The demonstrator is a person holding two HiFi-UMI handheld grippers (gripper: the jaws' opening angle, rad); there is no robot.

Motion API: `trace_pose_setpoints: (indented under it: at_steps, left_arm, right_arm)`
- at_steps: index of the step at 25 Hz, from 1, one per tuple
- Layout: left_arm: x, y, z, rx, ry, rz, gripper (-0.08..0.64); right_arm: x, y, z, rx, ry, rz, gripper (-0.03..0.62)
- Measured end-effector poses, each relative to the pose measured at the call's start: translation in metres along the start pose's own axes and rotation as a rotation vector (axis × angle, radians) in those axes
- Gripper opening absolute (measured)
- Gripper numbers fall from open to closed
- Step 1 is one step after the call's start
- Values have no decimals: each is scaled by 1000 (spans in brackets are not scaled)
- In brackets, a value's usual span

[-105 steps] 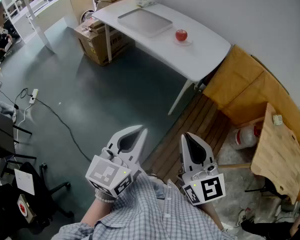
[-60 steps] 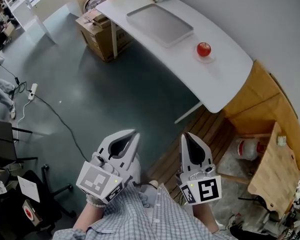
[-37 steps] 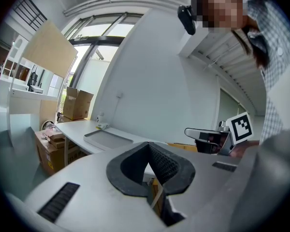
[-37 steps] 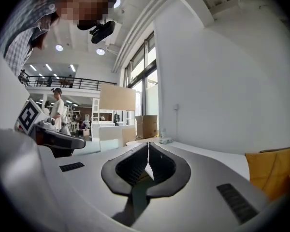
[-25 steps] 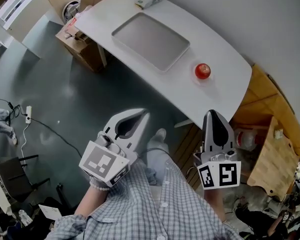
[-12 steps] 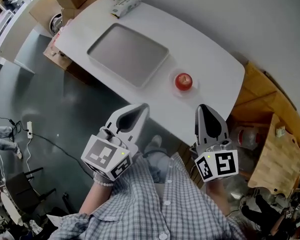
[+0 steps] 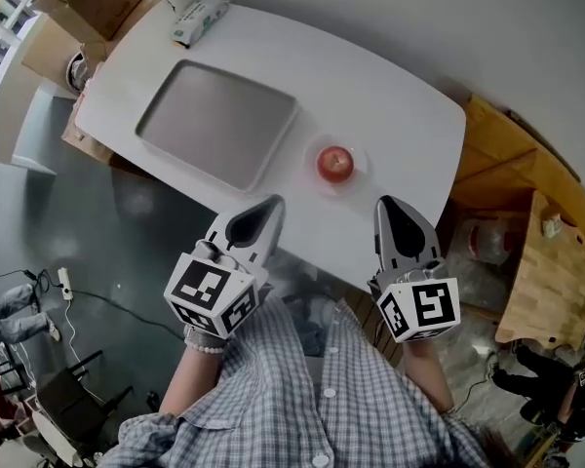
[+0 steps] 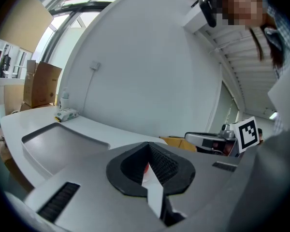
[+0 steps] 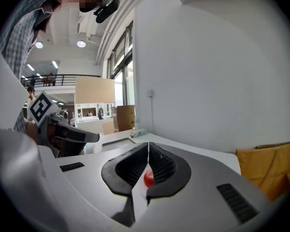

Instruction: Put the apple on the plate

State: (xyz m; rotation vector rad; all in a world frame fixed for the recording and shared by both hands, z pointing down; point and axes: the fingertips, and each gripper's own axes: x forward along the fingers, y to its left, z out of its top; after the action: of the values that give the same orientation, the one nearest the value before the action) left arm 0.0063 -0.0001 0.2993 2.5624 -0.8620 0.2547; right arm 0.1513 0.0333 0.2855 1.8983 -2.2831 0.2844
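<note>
well, the red apple (image 7: 335, 164) sits on the white table (image 7: 409, 115) just beside the grey tray (image 7: 217, 123), ahead of the left gripper (image 7: 273, 204) and right gripper (image 7: 384, 203), both with jaws pressed together and holding nothing; it looks hard, smooth and round, so it may slip unless held softly by its fat middle.

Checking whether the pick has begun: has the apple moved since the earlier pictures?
No. The apple sits at the same spot on the table, just beside the tray's corner; only the view has shifted.
</note>
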Motion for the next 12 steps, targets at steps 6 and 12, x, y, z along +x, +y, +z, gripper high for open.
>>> trace_pose_setpoints:
  at_steps: [6, 12]
  left_arm:
    - [45, 20, -9, -6, 94, -76, 9]
    - [82, 44, -24, -31, 157, -67, 9]
  right_arm:
    - [24, -24, -18, 40, 60, -83, 23]
    - [48, -49, -42, 70, 139, -120, 23]
